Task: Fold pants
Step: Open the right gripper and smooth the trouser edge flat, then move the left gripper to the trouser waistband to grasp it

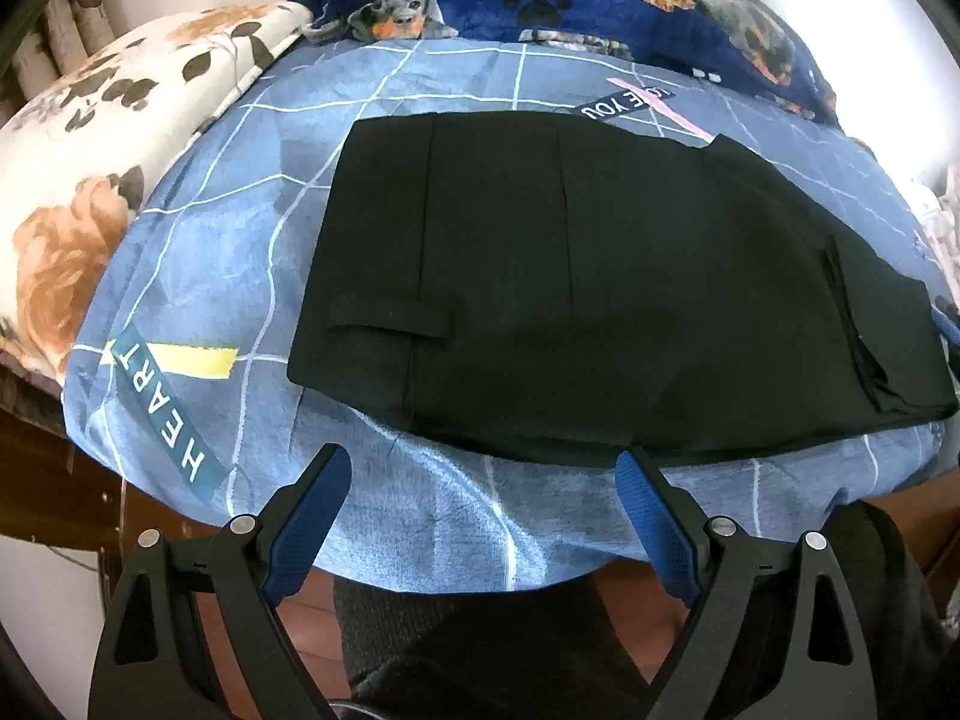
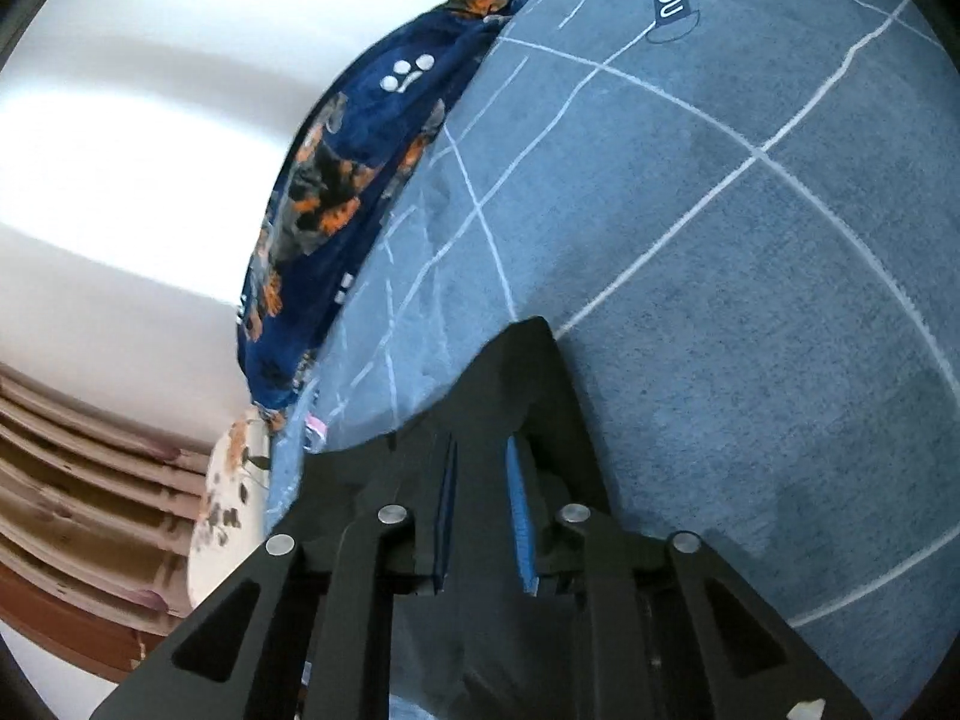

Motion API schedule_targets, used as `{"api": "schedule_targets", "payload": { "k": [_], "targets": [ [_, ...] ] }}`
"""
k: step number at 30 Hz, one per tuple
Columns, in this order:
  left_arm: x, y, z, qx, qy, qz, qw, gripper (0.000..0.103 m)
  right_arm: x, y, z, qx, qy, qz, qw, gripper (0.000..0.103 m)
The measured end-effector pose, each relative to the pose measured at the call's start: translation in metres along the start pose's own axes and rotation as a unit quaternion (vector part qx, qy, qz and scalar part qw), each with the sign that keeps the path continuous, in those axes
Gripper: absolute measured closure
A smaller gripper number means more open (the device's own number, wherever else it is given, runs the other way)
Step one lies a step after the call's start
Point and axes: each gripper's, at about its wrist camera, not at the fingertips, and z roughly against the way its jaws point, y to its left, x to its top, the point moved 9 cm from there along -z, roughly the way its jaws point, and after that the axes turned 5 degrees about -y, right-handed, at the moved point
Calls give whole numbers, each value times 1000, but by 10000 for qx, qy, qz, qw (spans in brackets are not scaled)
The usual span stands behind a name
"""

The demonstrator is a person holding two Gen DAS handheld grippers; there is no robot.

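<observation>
Black pants [image 1: 600,276] lie folded flat on a blue grid-patterned bedsheet [image 1: 210,210]. Their long edge runs just beyond my left gripper [image 1: 480,468]. That gripper hangs open above the bed's near edge, with nothing between its blue pads [image 1: 318,516]. In the right wrist view a peak of black pants cloth [image 2: 522,372] rises over the fingertips of my right gripper [image 2: 480,450]. Its blue pads [image 2: 517,516] stand close together with the dark cloth between them. Bare sheet [image 2: 720,300] spreads beyond. Neither gripper appears in the other's view.
A navy dog-print blanket [image 1: 600,0] is bunched along the bed's far side. A floral pillow [image 1: 90,150] lies at the left end. A person's dark-trousered leg [image 1: 480,648] stands at the near edge over reddish floor. Brown wooden slats [image 2: 90,480] show past the pillow.
</observation>
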Motion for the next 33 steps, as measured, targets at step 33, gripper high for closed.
{"api": "schedule_targets", "payload": {
  "k": [33],
  "targets": [
    [15,27,12,-255,-143,457,9985,13,-65,-22,43,693,307,-389,9964,85]
  ]
}}
